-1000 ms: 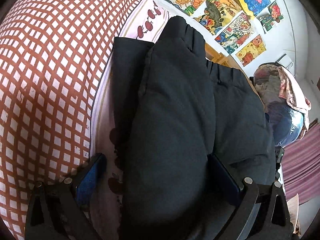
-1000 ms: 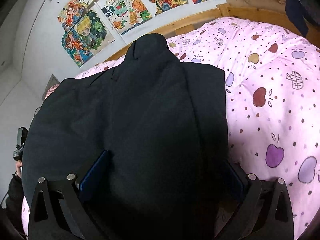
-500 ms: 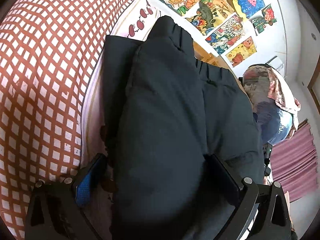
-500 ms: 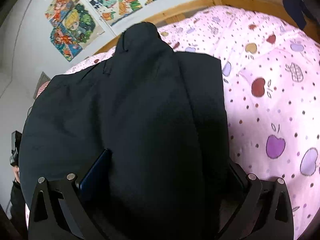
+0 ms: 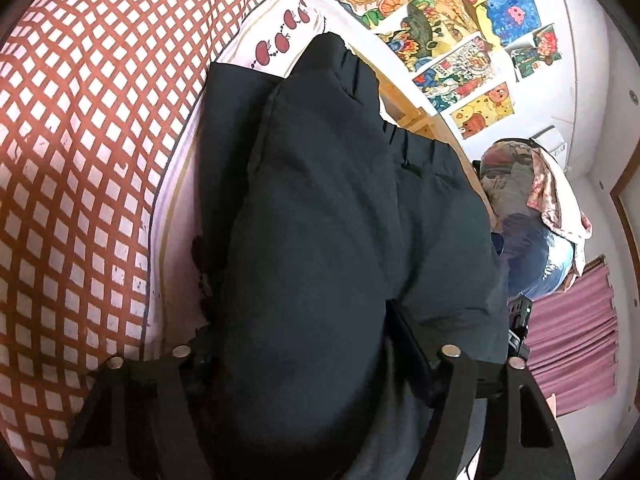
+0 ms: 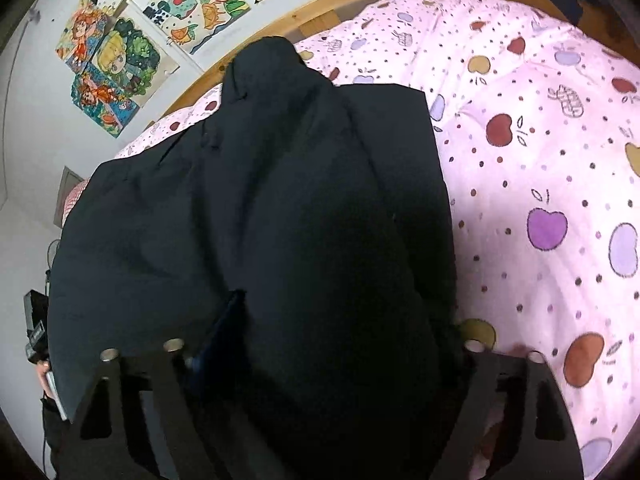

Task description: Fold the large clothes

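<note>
Black trousers [image 5: 320,200] with a gathered waistband lie folded lengthwise on the bed, their far end toward the wooden bed frame. A thick fold of them fills the space between the fingers of my left gripper [image 5: 304,332], which is shut on the cloth. In the right wrist view the same trousers [image 6: 280,180] bulge between the fingers of my right gripper [image 6: 344,320], also shut on them. The cloth hides most of both pairs of pads.
A red-and-white checked cover [image 5: 60,160] lies left of the trousers. The pink apple-print duvet [image 6: 540,160] spreads to the right. A wooden bed frame [image 6: 320,12] and drawings on the wall [image 5: 440,20] stand behind. A heap of clothes [image 5: 532,208] and a pink curtain [image 5: 568,340] are at the side.
Both grippers' fingers have drawn inward and now squeeze the black cloth. The blue pads that showed earlier are mostly covered. The views have shifted slightly.
</note>
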{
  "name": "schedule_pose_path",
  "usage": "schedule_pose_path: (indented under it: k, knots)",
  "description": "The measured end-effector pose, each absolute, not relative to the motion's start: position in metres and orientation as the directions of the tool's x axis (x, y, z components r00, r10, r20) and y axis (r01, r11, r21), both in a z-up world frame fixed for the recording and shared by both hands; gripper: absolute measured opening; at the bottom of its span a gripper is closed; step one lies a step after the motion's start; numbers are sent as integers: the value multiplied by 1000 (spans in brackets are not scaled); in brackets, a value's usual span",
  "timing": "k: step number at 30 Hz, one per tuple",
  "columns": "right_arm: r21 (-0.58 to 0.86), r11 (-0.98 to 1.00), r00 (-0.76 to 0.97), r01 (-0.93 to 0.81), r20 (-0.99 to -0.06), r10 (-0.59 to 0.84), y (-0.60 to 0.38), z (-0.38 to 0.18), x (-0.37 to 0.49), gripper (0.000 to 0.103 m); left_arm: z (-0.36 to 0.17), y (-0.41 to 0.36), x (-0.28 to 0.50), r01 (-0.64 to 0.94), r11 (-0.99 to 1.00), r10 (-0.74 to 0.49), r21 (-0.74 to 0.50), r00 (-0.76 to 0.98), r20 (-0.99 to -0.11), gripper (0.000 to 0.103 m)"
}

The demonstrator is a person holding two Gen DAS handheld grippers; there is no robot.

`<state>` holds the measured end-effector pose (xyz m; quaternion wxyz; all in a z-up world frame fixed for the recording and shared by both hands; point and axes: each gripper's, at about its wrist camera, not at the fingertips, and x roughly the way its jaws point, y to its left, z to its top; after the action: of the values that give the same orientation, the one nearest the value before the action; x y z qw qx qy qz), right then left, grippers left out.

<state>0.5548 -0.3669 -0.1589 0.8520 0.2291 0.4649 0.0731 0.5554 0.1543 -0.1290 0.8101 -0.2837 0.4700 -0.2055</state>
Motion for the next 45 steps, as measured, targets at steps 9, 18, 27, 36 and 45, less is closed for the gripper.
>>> schedule_pose_path:
  k: [9, 18, 27, 36, 45]
  knots:
    - [506, 856, 585, 106, -728, 357, -363, -145, 535, 31, -106, 144, 546, 71, 773, -578, -630, 490, -653, 40]
    - [471, 879, 655, 70, -687, 316, -347, -108, 505, 20, -86, 152, 515, 58, 712, -613, -700, 538, -579, 26]
    - [420, 908, 699, -9, -646, 306, -335, -59, 473, 17, -62, 158, 477, 56, 681, -622, -730, 571, -536, 24]
    - [399, 912, 733, -91, -594, 333, -339, -21, 417, 17, -43, 160, 416, 63, 651, -625, -756, 610, -487, 24]
    - [417, 897, 743, -147, -552, 378, -342, -14, 361, 16, -24, 163, 351, 66, 707, -568, -704, 645, -511, 24]
